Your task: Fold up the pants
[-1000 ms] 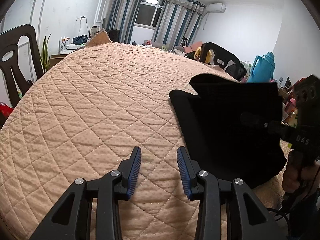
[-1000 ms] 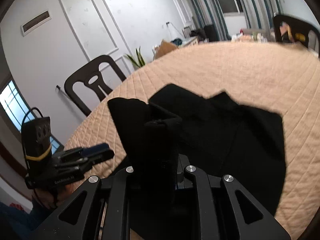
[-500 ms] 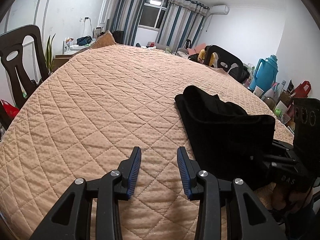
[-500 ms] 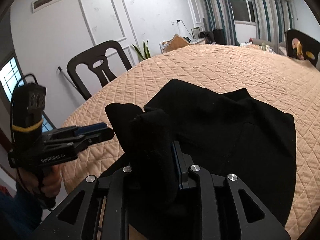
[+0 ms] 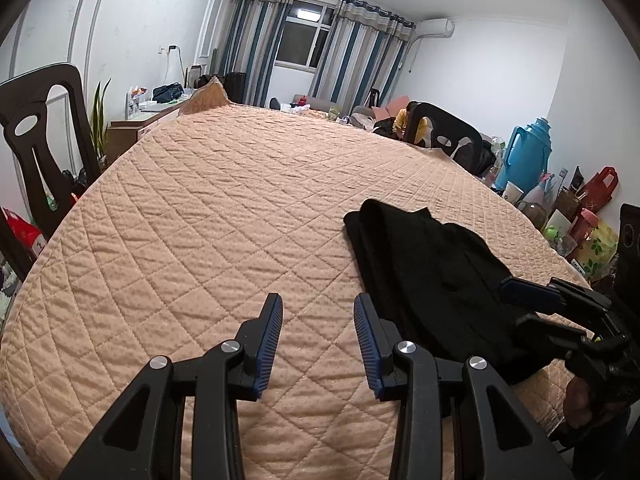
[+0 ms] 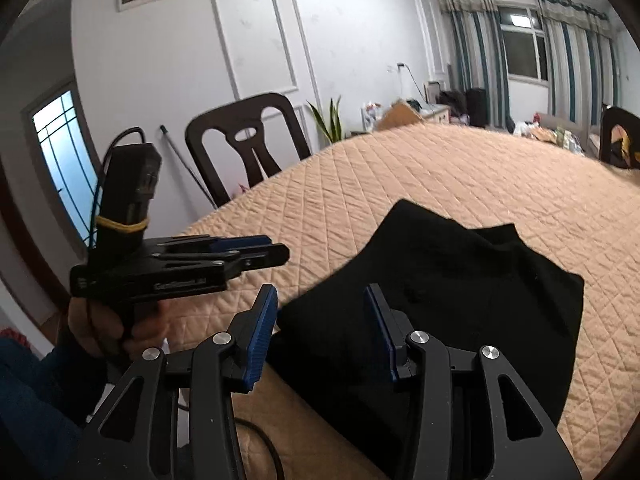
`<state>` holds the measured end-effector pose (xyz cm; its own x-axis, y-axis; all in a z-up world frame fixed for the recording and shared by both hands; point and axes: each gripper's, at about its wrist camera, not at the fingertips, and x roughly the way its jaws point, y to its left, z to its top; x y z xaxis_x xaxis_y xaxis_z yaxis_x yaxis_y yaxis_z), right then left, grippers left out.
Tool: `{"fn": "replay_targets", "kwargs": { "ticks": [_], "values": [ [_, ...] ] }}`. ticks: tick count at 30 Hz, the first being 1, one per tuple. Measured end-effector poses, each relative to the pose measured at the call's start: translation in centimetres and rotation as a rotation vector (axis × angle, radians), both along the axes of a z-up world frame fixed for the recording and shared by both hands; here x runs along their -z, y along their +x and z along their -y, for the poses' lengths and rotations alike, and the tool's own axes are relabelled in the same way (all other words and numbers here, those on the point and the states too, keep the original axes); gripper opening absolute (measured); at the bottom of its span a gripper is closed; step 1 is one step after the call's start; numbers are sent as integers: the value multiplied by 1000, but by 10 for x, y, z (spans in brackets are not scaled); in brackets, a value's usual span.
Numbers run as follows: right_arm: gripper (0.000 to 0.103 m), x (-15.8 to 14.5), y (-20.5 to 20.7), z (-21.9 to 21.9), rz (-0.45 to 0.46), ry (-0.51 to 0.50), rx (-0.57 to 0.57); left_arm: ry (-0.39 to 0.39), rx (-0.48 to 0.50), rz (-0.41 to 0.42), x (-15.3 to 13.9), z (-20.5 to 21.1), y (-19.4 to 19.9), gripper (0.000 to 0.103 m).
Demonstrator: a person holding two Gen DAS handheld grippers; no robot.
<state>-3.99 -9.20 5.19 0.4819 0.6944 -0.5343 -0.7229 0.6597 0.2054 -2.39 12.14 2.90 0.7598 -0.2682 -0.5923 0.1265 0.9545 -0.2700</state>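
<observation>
The black pants (image 5: 432, 276) lie folded in a pile near the front right edge of the quilted peach table cover (image 5: 224, 216); they also show in the right wrist view (image 6: 460, 280). My left gripper (image 5: 316, 336) is open and empty, held above the cover just left of the pants. My right gripper (image 6: 320, 328) is open and empty, hovering over the near edge of the pants. The right gripper also shows at the right of the left wrist view (image 5: 556, 300). The left gripper shows at the left of the right wrist view (image 6: 248, 252).
Dark chairs stand at the table's left side (image 5: 36, 148) and far right side (image 5: 444, 128). A blue thermos (image 5: 528, 152) and bags crowd the floor at the right. A cable (image 6: 264, 440) hangs below the table's front edge.
My right gripper has opened and let go of the pants. The fold it held up has dropped flat onto the pile. The left gripper stayed open and tilted slightly.
</observation>
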Motion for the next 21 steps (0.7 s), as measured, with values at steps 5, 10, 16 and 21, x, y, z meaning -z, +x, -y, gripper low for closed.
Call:
{"fn": "replay_targets", "kwargs": {
  "ticks": [5,10,16,21],
  "values": [
    [46,8,15,40,-56,99,163,-3,42,28,-11,13,4,40],
    [24,40,34,69,-190,5,325,-46,144,29,-18,40,13,40],
    [24,30,26,61,-152,-23,217,-5,216,-36,2,70,23,40],
    [24,24,54,79,-149,-2,279,23,200,-36,13,67,12,42]
  ]
}}
